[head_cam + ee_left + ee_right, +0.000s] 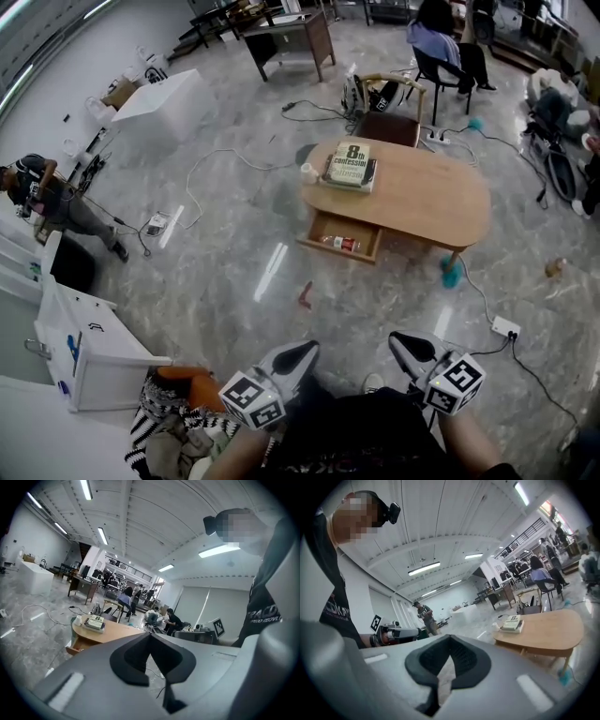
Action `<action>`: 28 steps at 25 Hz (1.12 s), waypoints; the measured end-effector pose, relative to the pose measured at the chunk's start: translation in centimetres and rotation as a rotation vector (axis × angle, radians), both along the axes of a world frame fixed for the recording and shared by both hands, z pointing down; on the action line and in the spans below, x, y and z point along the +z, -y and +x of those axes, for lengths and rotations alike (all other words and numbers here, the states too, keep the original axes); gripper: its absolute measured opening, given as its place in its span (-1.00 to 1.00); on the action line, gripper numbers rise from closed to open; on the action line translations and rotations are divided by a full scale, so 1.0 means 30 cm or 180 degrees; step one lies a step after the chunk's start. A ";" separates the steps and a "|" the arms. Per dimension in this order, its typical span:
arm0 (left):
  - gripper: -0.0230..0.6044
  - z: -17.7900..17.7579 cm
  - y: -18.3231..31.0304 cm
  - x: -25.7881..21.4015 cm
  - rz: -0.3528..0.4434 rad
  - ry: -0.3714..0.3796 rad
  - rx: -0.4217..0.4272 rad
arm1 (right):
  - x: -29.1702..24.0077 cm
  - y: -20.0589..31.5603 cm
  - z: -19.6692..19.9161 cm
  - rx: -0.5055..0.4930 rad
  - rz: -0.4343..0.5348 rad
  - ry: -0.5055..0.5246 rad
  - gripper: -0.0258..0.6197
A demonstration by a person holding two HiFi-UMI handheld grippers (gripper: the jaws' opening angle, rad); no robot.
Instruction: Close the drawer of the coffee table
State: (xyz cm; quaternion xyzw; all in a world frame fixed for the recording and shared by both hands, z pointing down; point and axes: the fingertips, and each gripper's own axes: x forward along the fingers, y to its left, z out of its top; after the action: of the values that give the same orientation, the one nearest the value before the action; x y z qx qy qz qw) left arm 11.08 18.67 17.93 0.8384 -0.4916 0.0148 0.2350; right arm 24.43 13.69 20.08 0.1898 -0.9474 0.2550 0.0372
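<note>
A low oval wooden coffee table point(441, 202) stands some way ahead of me on the marble floor. Its drawer point(340, 236) is pulled out toward me, with a small bottle point(341, 244) lying inside. A book point(352, 164) and a white cup point(309, 172) rest on the tabletop. My left gripper point(307, 352) and right gripper point(401, 343) are held close to my body at the bottom of the head view, both shut and empty, far from the table. The table point(110, 631) and open drawer point(77, 645) show in the left gripper view; the table point(548, 630) shows in the right gripper view.
A dark chair point(386, 117) stands behind the table. Cables and a power strip point(505, 327) lie on the floor to the right, a small red object point(306, 295) between me and the drawer. White cabinets point(89, 347) stand at left. People point(56, 202) are around the room.
</note>
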 end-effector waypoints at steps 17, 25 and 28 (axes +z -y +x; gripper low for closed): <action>-0.93 -0.612 0.186 0.088 -0.0094 -0.0169 0.0509 | -0.004 0.106 -0.512 0.0825 -0.0128 -0.0293 -0.92; -0.93 -0.836 0.245 0.135 -0.0198 -0.0208 0.0770 | 0.012 0.155 -0.716 0.1132 -0.0130 -0.0376 -0.92; -0.93 -0.883 0.262 0.144 -0.0185 -0.0198 0.0872 | 0.023 0.151 -0.758 0.1240 -0.0141 -0.0393 -0.92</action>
State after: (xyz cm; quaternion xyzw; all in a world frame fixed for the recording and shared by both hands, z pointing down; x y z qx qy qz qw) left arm -15.42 10.80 22.25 0.8906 -0.3644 0.0350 0.2700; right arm 1.69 9.14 20.77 0.3838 -0.8828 0.2661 0.0493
